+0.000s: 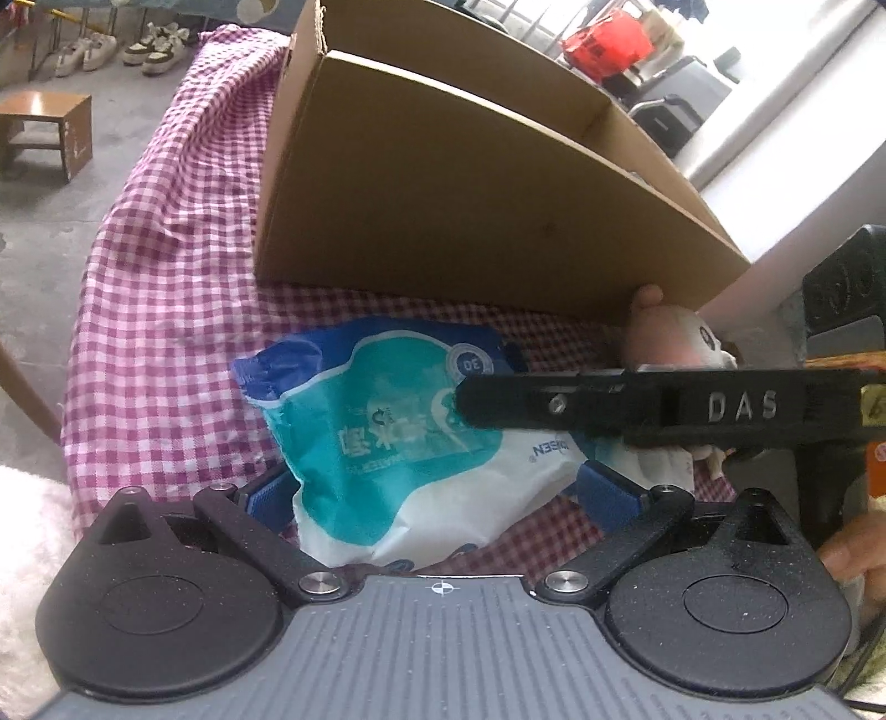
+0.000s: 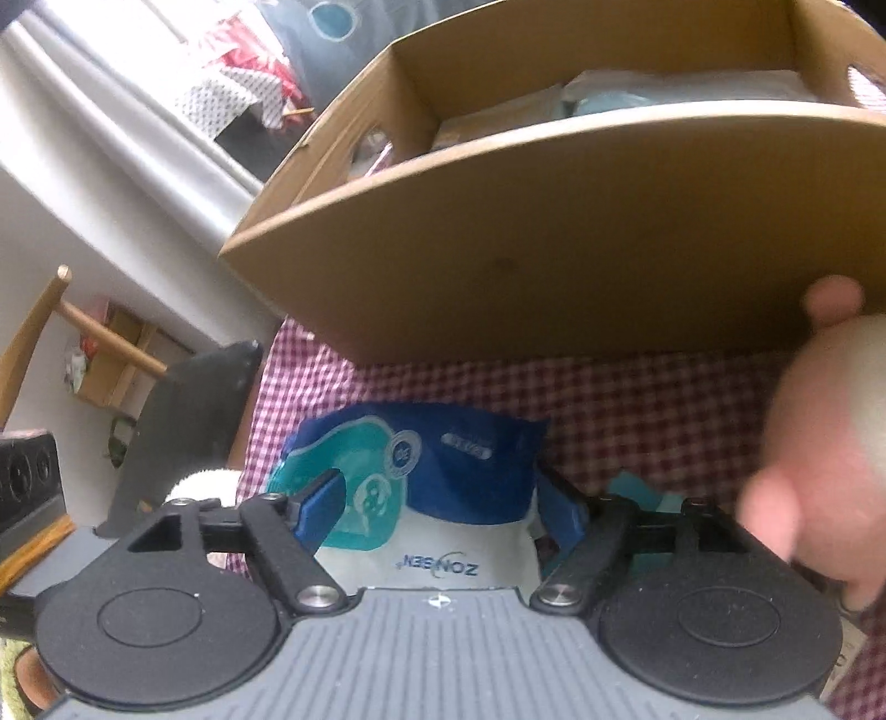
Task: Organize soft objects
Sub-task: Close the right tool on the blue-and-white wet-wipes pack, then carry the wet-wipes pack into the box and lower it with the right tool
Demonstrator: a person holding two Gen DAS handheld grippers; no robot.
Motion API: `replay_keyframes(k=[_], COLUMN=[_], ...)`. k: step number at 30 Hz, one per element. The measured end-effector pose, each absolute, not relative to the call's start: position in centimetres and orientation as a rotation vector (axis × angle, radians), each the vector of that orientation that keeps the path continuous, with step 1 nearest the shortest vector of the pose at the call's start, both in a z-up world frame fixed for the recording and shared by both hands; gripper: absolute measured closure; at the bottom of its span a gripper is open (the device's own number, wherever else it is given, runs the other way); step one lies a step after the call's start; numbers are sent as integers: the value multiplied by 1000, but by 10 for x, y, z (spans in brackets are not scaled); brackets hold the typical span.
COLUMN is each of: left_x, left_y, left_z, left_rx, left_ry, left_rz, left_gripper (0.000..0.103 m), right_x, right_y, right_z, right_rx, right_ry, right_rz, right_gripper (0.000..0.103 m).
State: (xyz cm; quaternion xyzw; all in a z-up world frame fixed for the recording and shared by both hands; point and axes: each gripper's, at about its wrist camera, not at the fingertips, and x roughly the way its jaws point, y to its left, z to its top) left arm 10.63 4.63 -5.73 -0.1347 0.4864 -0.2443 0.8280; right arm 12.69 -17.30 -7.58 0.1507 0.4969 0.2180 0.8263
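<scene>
Red-and-white gingham cloth (image 1: 166, 288) covers the worktop I am working over, and a brown cardboard box (image 1: 443, 183) stands on it at the far side, its near wall filling the middle of both views. The blue and teal wipes pack (image 1: 387, 432) lies on the cloth just in front of that box, and both of my tools are around it. My left tool (image 1: 443, 487) has a blue pad on each side of the pack's white end; the pads look close against the wrapper, but I cannot tell whether they press it. My right tool (image 2: 437, 504) stands spread, a blue pad either side of the same pack, with the wrapper lying loose between them rather than squeezed. From the left wrist I see the room beyond the worktop's left edge: a grey floor, a small wooden stool (image 1: 47, 133), pairs of pale shoes (image 1: 122, 50) in a row, and a red crate (image 1: 603, 41) behind the box. That view also shows the right tool's black finger crossing over the pack, and a pink and white plush toy (image 1: 673, 332) beside the box's near corner. The right wrist alone looks down into the box, where pale packets (image 2: 609, 99) already lie, and shows a wooden chair (image 2: 72, 338) by a white wall, plus the plush toy (image 2: 819, 432) blurred and close at its right edge.
</scene>
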Motion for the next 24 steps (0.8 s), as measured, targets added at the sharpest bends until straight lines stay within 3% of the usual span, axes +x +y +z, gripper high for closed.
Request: replay_keyframes(k=[9, 17, 24], left_x=[109, 106, 95], left_y=[48, 49, 50], left_z=[-59, -51, -31], left_rx=[-290, -328, -299], left_ry=[1040, 1033, 974], left_rz=[-506, -464, -438], left_gripper=[0, 0, 0], right_x=[132, 126, 115], right_y=[-173, -173, -170], right_z=[-87, -77, -65], right_rx=[374, 361, 359], right_ry=[1076, 1030, 979], right_rz=[512, 531, 573], right_gripper=[26, 45, 50])
